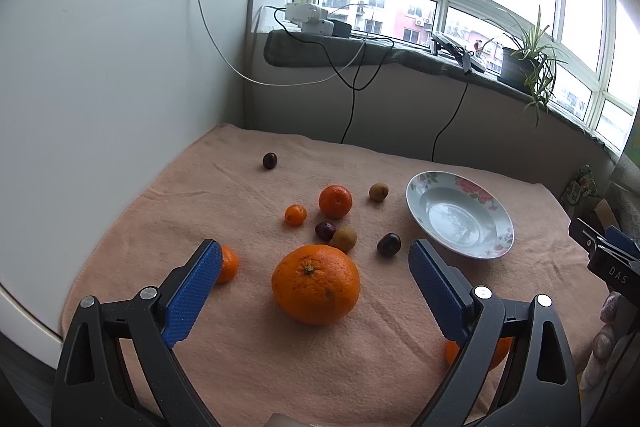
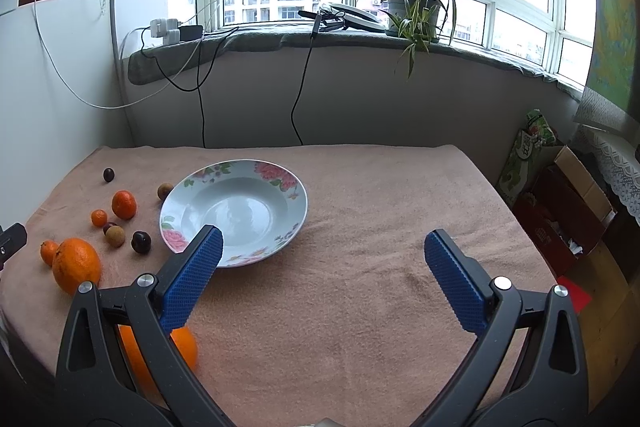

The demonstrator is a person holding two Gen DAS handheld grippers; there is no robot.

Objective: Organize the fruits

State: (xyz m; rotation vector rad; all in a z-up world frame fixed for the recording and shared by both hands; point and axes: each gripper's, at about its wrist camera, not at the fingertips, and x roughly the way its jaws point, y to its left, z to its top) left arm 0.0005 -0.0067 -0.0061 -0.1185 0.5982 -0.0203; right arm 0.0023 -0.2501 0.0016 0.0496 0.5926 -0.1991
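Observation:
Fruits lie on a pink towel (image 1: 248, 355). A large orange (image 1: 315, 283) sits between the fingers of my open left gripper (image 1: 316, 255), a little beyond the tips. A mandarin (image 1: 335, 201), a tiny orange (image 1: 295, 215), a small orange (image 1: 228, 263), two brown longans (image 1: 344, 238) (image 1: 378, 191) and dark plums (image 1: 389, 244) (image 1: 325, 230) (image 1: 270, 160) lie scattered. Another orange (image 2: 182, 347) hides partly behind my right gripper's left arm. The empty floral plate (image 2: 236, 205) stands just beyond my open, empty right gripper (image 2: 323, 247).
A white board (image 1: 100, 87) stands along the towel's left side. The windowsill behind holds a power strip (image 1: 308, 17), cables and a potted plant (image 2: 412, 7). Boxes (image 2: 560, 211) stand on the floor right of the table. My right gripper's body (image 1: 608, 259) shows at the right edge.

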